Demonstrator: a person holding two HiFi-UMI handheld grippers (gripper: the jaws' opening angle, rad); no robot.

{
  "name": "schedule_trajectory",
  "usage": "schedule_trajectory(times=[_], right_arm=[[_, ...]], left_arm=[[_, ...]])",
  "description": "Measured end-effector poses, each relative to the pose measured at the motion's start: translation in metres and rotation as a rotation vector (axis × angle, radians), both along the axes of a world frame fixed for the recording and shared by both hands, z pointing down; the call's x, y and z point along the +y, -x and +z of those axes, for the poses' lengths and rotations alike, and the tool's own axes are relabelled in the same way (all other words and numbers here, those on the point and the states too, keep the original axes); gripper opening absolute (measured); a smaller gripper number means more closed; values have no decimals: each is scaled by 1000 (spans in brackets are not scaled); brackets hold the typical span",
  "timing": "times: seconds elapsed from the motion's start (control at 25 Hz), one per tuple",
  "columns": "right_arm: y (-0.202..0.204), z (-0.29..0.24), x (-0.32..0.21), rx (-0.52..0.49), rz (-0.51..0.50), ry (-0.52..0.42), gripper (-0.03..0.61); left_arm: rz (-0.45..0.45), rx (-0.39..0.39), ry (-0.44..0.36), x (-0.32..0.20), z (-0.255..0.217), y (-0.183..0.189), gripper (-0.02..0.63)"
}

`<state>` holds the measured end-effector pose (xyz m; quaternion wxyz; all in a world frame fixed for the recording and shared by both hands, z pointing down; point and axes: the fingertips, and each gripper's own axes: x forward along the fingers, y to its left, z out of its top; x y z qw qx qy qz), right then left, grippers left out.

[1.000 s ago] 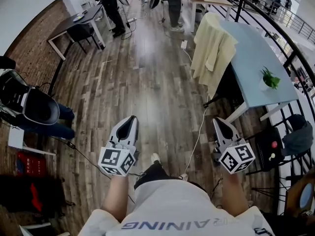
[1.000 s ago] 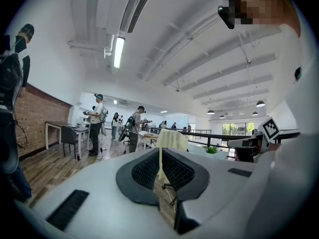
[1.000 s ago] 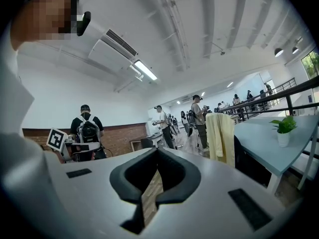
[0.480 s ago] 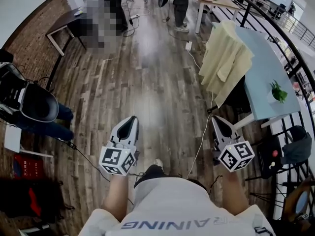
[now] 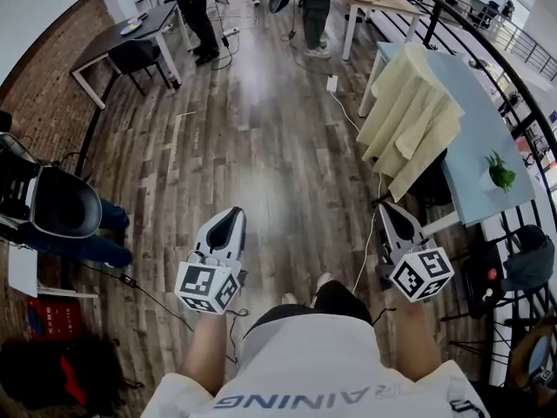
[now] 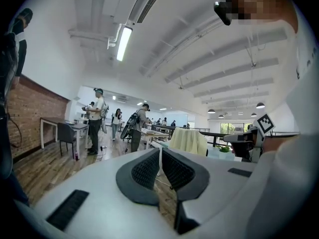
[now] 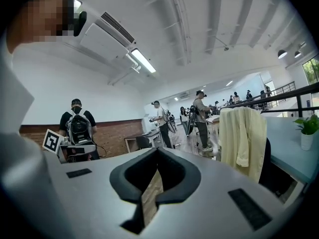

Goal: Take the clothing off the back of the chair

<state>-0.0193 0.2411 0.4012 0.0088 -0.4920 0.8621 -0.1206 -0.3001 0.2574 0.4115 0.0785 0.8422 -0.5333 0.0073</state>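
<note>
The task is at its approach step, by the look of it. The pale yellow garment (image 5: 411,116) hangs over the back of a dark chair (image 5: 428,179) pushed in at the light blue table (image 5: 474,111), ahead and to the person's right, and nothing has touched it yet. In the right gripper view it hangs in long folds, with a sleeve (image 7: 242,144) down the front, well beyond the jaw tips.

The left gripper (image 5: 232,212) and the right gripper (image 5: 388,209) are held out level over the wood floor (image 5: 261,164), side by side. The right one is nearer the chair but well short of it.

The next move likely calls for closing the remaining gap and opening at least one pair of jaws. A grip on the cloth near the top of the chair back would let it be lifted up and off instead of dragged sideways.

Both pairs of jaws are closed and empty. The left gripper view shows its ribbed pads (image 6: 149,169) meeting at the tips, and the right gripper view shows only a thin slit of floor between its own.
</note>
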Motion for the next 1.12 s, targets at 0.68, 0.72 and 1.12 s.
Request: schedule_trajectory(times=[0.68,0.72,1.12], right_arm=[[-6,13,-210,-45,1,21,23],[-8,10,-224,-46,5,17,23],[-78,6,-340,-24,127,-30,23]], left_arm=[[-25,-14,16,-194,0,-4,46],[-22,-14,17,-208,-1,-6,46],[43,-27,7,-344,-4,-64,46]])
